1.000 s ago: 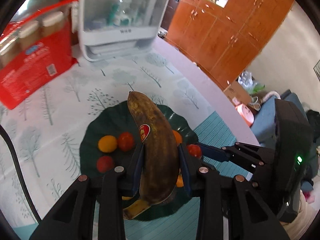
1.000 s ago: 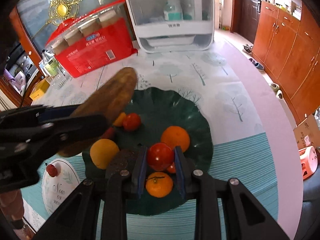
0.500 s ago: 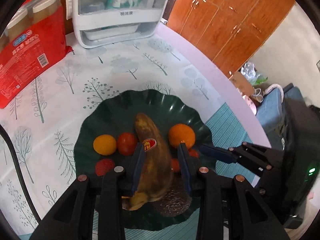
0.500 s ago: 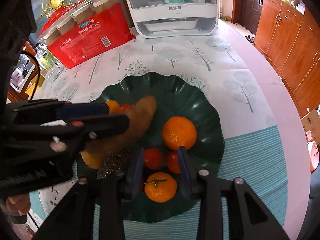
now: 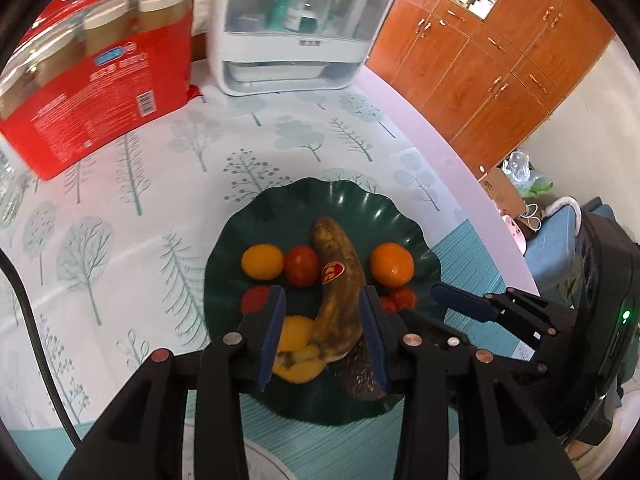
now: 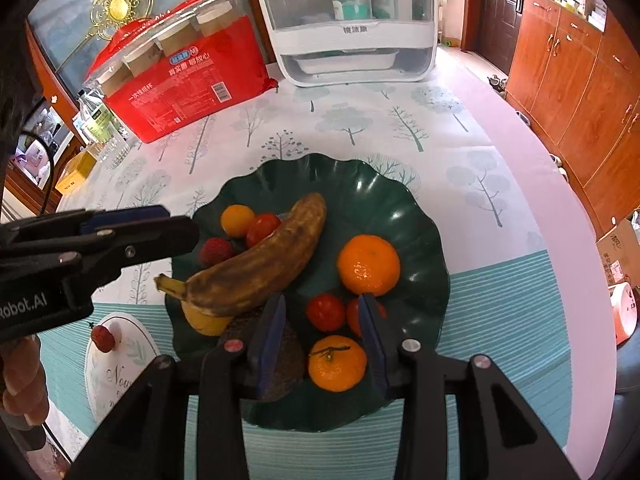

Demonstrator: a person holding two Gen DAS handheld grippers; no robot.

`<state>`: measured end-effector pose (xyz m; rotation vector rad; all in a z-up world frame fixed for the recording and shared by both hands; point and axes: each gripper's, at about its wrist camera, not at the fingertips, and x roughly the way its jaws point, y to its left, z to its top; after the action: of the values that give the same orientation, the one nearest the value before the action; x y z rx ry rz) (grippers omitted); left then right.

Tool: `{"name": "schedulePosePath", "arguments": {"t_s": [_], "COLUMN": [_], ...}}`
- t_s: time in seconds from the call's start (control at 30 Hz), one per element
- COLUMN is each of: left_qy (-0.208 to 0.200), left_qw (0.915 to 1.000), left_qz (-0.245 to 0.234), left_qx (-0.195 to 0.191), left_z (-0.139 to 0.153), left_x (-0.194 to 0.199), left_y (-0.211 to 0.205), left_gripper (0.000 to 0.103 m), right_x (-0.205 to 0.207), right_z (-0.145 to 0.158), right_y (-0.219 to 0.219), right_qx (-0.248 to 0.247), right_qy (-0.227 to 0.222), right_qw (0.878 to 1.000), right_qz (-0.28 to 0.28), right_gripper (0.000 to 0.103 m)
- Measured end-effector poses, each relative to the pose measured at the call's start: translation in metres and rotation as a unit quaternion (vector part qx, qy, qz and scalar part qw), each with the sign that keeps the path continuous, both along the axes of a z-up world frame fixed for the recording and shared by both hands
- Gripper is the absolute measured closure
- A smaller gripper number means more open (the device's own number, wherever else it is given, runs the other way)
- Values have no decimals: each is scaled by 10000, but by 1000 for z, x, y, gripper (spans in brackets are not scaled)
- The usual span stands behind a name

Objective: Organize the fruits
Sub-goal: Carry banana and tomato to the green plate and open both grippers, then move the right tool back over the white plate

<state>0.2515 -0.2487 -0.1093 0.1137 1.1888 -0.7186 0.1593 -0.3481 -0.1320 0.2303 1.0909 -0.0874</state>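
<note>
Your plate [image 6: 400, 200] sits on table [image 6: 500, 128]. Banana [image 6: 264, 264] lies across plate's middle, stem toward left rim, over another fruit. Tangerine [image 6: 368, 264] right of banana; two tomatoes [image 6: 326, 312] before it — second tangerine [image 6: 338, 362] nearest you. Behind plate: box [image 6: 188, 76] at left, appliance [image 6: 352, 32] to its right. Cabinets [image 6: 580, 80] far right.

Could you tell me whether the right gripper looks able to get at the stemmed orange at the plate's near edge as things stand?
Probably yes: the right gripper stands open right above the stemmed orange, nothing lies over it, and the banana lies off to the side.
</note>
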Motion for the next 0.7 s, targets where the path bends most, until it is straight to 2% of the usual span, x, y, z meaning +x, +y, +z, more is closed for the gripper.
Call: {"name": "schedulePosePath", "arguments": {"t_s": [0.3,0.7], "left_qy": [-142,-70], "left_qw": [9997,9975], "left_qz": [192,587], "left_qx": [108,393], "left_z": [14,7], "left_x": [-28,-82], "left_y": [28,80], "left_gripper": [61,60], "right_x": [-16,-54], "right_z": [22,28], "right_y": [13,46], "right_qx": [-34,6], "right_qy": [-188,-168], "right_qw": [9998,9994], "right_qz": [54,303], "right_gripper": [65,65]}}
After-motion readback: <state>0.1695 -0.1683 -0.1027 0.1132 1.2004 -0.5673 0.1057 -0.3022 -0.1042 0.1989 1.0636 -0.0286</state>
